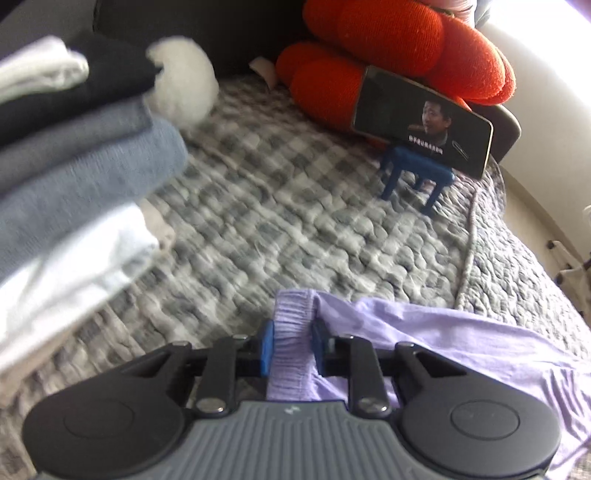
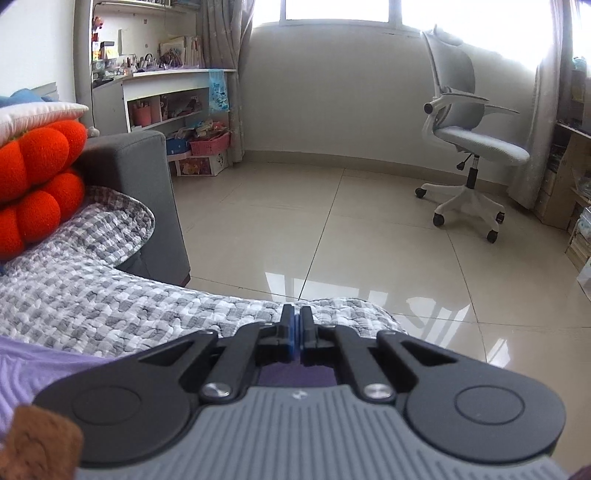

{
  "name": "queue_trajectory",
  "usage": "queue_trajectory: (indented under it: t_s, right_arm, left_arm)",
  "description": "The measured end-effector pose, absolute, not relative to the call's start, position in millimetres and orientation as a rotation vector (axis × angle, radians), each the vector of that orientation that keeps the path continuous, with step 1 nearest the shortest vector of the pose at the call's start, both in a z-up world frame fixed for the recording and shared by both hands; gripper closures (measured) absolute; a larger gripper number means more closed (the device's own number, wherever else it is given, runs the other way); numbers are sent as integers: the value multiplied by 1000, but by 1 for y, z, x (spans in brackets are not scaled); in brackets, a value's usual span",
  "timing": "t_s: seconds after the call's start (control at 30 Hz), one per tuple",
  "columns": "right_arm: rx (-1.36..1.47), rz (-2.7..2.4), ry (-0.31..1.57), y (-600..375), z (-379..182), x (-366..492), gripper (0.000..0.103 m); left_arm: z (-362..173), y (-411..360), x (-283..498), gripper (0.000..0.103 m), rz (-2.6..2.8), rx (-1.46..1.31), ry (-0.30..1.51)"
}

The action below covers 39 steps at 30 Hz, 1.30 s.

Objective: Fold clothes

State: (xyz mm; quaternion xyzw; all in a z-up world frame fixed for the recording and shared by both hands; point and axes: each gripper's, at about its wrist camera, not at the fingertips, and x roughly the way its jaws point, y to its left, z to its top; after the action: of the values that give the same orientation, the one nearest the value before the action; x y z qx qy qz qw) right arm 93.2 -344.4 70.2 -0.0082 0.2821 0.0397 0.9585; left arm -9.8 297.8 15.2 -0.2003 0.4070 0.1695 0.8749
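Lilac garment [image 1: 424,325]: thin woven cloth, matt, gathered ribbed waistband. Quilted checked cover [image 1: 295,206]: puckered cotton, matt, rough. Orange cushion [image 1: 406,40]: coarse knit, fuzzy. Phone [image 1: 421,122]: glossy glass screen. Left tool [image 1: 292,347]: matt black plastic links, blue rubbery pads, polished metal rivets, ribbed grey housing. Floor tiles [image 2: 369,240]: glazed, mirror-glossy. Office chair [image 2: 476,136]: grey mesh cloth, white plastic frame.

Daylight floods through the blown-out window [image 2: 340,9], glaring off the floor [image 2: 332,280]. The clothes stack [image 1: 74,177] is smeared by blur; fisheye bends the edges.
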Motion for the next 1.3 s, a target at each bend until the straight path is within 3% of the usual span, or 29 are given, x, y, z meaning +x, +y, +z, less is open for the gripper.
queue_trajectory:
  t_s: [0.53, 0.93, 1.3]
  right_arm:
    - [85, 6, 491, -350, 155, 23, 101]
    - [50, -187, 652, -362, 64, 136, 101]
    - [104, -229, 609, -356, 67, 151, 102]
  left_arm:
    - [28, 299, -24, 82, 345, -424, 786]
    - [19, 305, -15, 82, 390, -464, 778]
    - [16, 315, -16, 83, 437, -556, 751]
